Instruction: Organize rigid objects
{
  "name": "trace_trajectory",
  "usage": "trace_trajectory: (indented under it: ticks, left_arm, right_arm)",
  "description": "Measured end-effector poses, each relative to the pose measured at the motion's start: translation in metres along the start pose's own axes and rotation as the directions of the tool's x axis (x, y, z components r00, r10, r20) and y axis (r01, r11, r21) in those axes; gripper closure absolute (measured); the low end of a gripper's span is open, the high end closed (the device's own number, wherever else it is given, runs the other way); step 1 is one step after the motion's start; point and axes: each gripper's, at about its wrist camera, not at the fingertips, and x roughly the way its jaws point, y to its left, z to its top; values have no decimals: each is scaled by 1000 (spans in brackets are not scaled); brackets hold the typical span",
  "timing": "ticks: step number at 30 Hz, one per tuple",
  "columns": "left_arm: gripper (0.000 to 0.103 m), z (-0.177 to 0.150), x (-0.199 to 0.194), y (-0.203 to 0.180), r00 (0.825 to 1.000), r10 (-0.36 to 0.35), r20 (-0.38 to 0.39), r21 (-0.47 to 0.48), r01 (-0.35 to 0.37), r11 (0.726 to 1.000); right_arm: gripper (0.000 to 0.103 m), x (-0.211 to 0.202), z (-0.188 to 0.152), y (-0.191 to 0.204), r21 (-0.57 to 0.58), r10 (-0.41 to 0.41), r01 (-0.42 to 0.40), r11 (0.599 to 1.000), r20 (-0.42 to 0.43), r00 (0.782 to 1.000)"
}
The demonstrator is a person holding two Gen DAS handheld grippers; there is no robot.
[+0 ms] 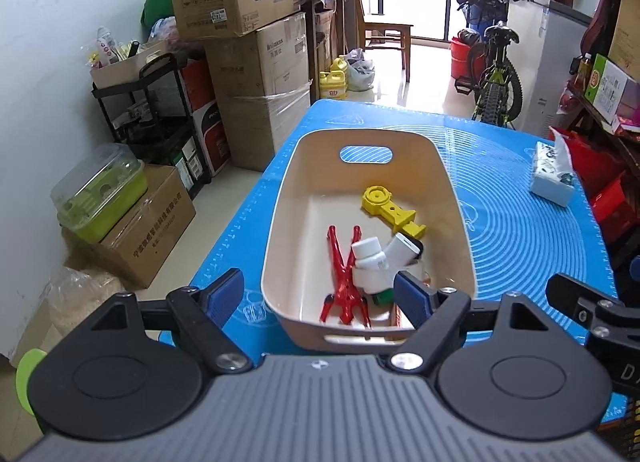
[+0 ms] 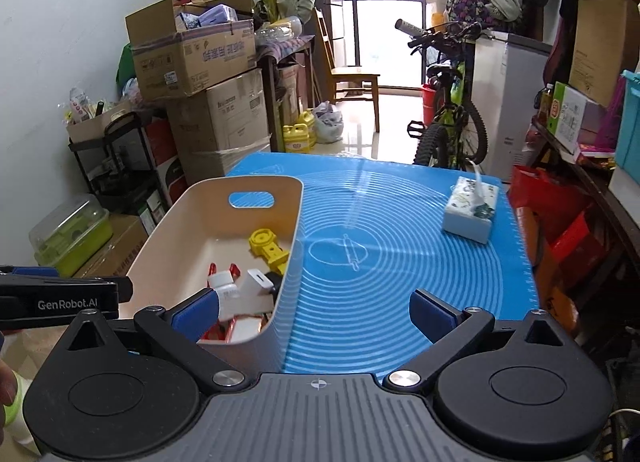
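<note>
A beige basket (image 1: 452, 190) stands on the blue mat (image 1: 528, 230). In it lie a yellow plastic part (image 1: 390, 208), a red clamp (image 1: 344, 278), a white bottle (image 1: 370, 264) and a white and black device (image 1: 404, 249). My left gripper (image 1: 320, 296) is open and empty, its jaws straddling the basket's near left corner. In the right wrist view the basket (image 2: 292, 222) is at the left, with the yellow part (image 2: 269, 248) and white bottle (image 2: 228, 290) inside. My right gripper (image 2: 316, 312) is open and empty over the basket's near right wall.
A tissue box (image 2: 470, 212) sits on the mat's far right; it also shows in the left wrist view (image 1: 554, 176). Stacked cardboard boxes (image 1: 256, 74), a black shelf cart (image 1: 160, 122) and a bicycle (image 2: 452, 118) stand beyond the table. Red bags (image 2: 560, 218) flank the right edge.
</note>
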Motion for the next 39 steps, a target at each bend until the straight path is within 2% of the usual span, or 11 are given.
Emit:
trace_trajectory:
  ticks: [9,20,39]
  left_arm:
    - [21,-24,-34,-8,1000,4,19,21,-4,1000]
    - [21,-61,-61,-21,999,-8,54,49,5,999]
    - [21,-114,-67,-31,996,-53,66,84,47,995]
  right_arm:
    - [2,-45,-22,-7,-9,-29,29,1000,18,999]
    - [2,-78,-55,-16,6,-66,65,998,23,998]
    - [2,-104,-114,-29,18,-128,127,992,27,991]
